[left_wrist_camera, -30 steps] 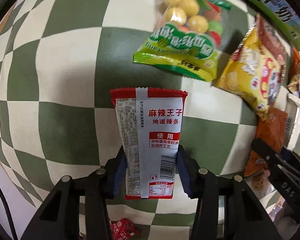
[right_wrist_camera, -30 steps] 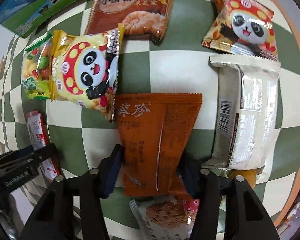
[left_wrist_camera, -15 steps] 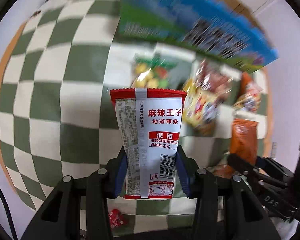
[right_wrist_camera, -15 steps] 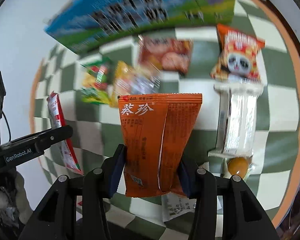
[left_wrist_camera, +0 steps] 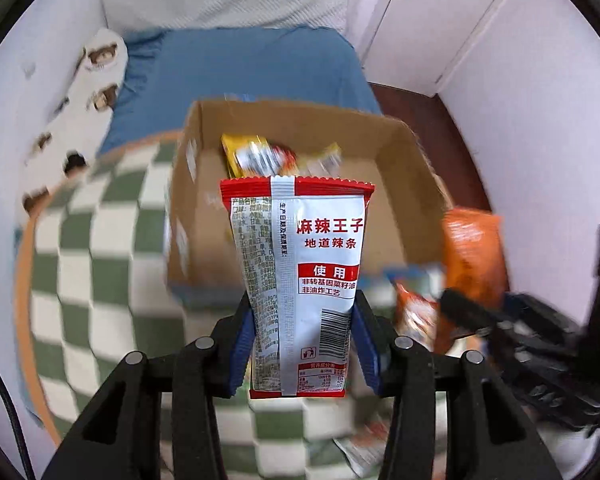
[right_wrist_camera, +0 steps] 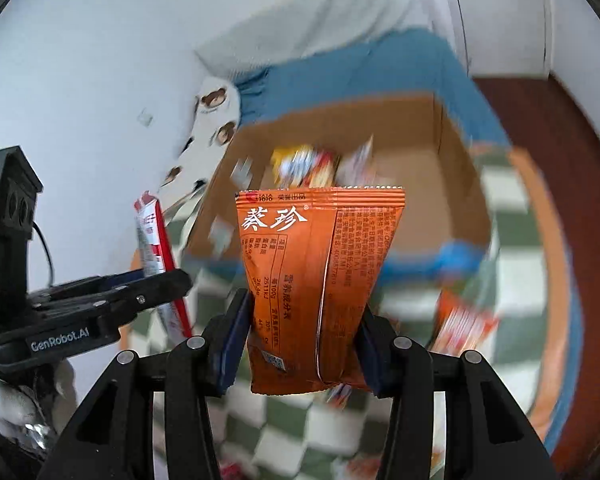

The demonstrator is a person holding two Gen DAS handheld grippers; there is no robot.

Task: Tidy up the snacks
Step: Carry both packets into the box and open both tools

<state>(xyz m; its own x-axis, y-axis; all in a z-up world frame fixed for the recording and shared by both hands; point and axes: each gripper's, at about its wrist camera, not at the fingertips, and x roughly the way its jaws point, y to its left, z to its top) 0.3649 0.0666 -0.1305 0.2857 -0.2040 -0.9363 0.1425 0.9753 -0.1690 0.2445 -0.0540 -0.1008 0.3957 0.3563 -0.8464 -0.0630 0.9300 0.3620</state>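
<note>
Your left claw (left_wrist_camera: 300, 344) grips the red-and-white packet (left_wrist_camera: 296, 280), the right claw (right_wrist_camera: 304, 344) the orange packet (right_wrist_camera: 320, 280). Both hang before the box (left_wrist_camera: 404, 184); clear its near edge before letting go.

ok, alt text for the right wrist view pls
The right tool grips an orange snack packet by its lower end, held up in front of an open cardboard box with blurred snacks inside. At left, the left tool holds a red and white packet; a green and white checkered cloth lies below.
</note>
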